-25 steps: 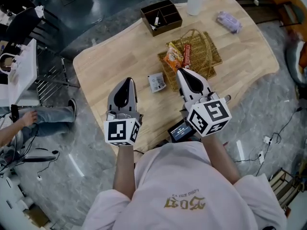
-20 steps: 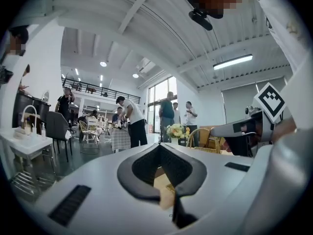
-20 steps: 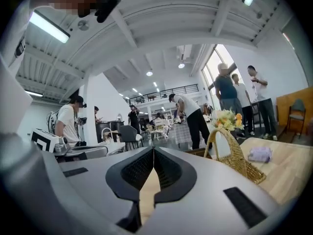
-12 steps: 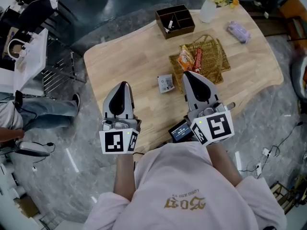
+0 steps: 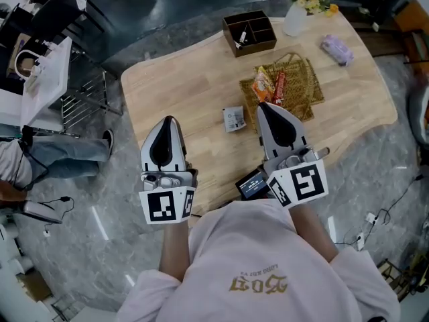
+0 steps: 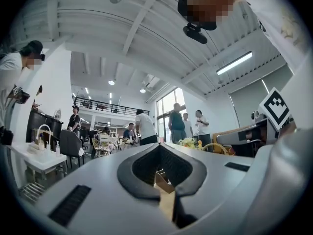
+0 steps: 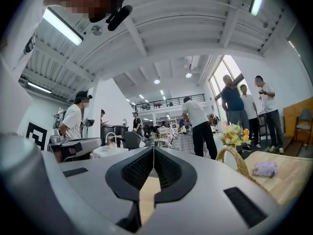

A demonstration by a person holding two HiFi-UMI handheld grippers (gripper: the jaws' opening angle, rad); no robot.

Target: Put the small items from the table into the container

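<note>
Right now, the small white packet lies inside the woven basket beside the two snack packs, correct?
No. The head view shows the white packet on the bare table, just left of the woven basket. Only the orange snack pack and the red snack pack lie in it.

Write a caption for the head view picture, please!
Left gripper and right gripper, jaws shut, hover over a wooden table with basket and divided box.

White speck in the compartment box too small for a name; packet print illegible
</note>
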